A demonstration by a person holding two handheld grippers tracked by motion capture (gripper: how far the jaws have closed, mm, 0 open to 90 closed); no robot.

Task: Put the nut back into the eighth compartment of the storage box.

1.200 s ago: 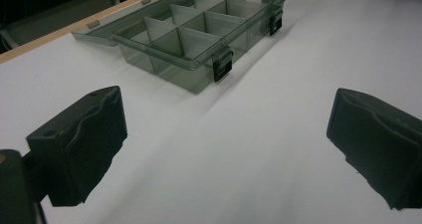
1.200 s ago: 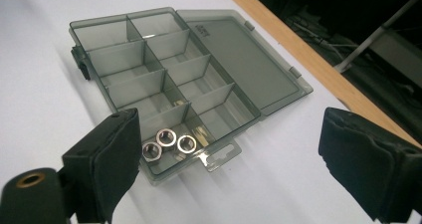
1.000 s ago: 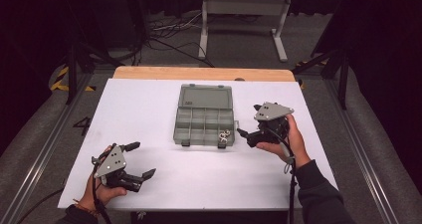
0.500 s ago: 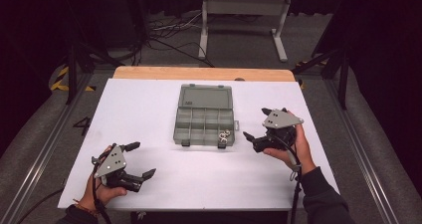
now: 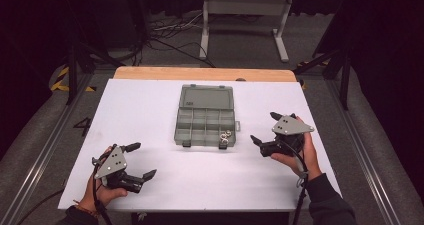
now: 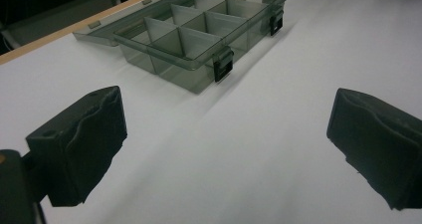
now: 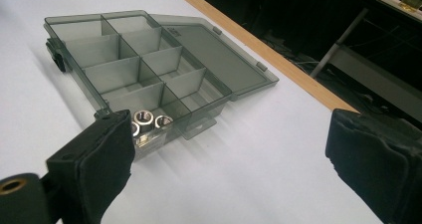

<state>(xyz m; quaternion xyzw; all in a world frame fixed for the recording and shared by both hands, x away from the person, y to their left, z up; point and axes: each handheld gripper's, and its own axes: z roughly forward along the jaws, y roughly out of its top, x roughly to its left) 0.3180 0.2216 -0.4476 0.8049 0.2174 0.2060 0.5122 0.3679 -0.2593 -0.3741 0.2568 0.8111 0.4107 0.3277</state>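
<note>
Here, both tongs sit released, either side of the open organizer box.

I see the grey organizer box [image 5: 205,122] at the middle of the white counter [image 5: 150,110], lid folded flat toward the far edge. A few metal nuts [image 7: 145,119] lie in its near corner compartment on my right side. My left tongs [image 5: 141,160] rest well to the near left of the box, jaws wide apart and empty. My right tongs [image 5: 265,129] hover just right of the box, jaws spread too, holding nothing.
</note>
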